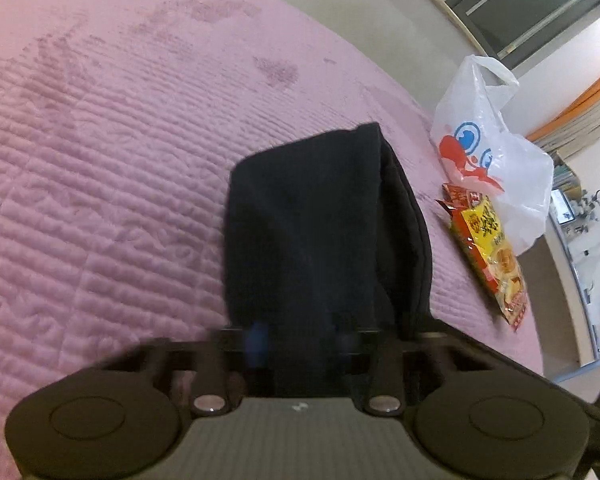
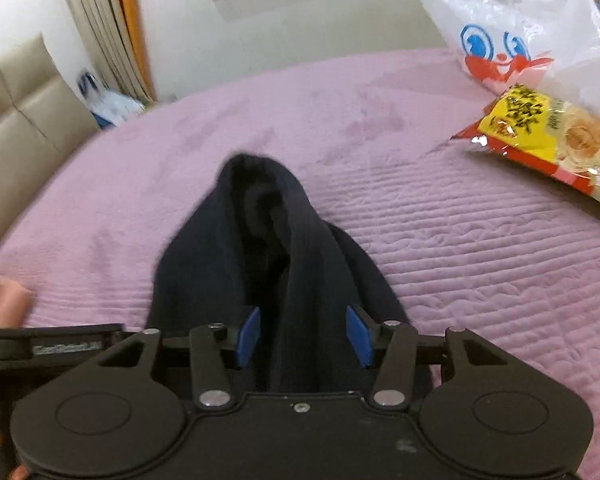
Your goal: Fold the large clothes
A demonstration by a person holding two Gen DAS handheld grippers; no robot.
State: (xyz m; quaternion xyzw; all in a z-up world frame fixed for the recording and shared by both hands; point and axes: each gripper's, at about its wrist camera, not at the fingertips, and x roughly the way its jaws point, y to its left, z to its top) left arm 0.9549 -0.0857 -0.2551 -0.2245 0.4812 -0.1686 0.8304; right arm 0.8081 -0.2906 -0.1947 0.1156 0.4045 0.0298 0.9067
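A folded black garment (image 1: 308, 216) lies on the pink quilted bedspread (image 1: 100, 160). In the left wrist view it runs from the bed into my left gripper (image 1: 300, 340), whose blue pads are blurred and mostly hidden by the cloth. In the right wrist view the same garment (image 2: 268, 248) rises in a ridge between the blue pads (image 2: 247, 336) of my right gripper (image 2: 304, 336). The jaws stand partly apart with a thick fold of cloth between them.
A white plastic bag (image 1: 496, 152) with a red and blue face print and a yellow-red snack packet (image 1: 488, 248) lie to the right on the bed; both also show in the right wrist view (image 2: 532, 40) (image 2: 548, 140). A beige padded headboard (image 2: 20, 120) stands at left.
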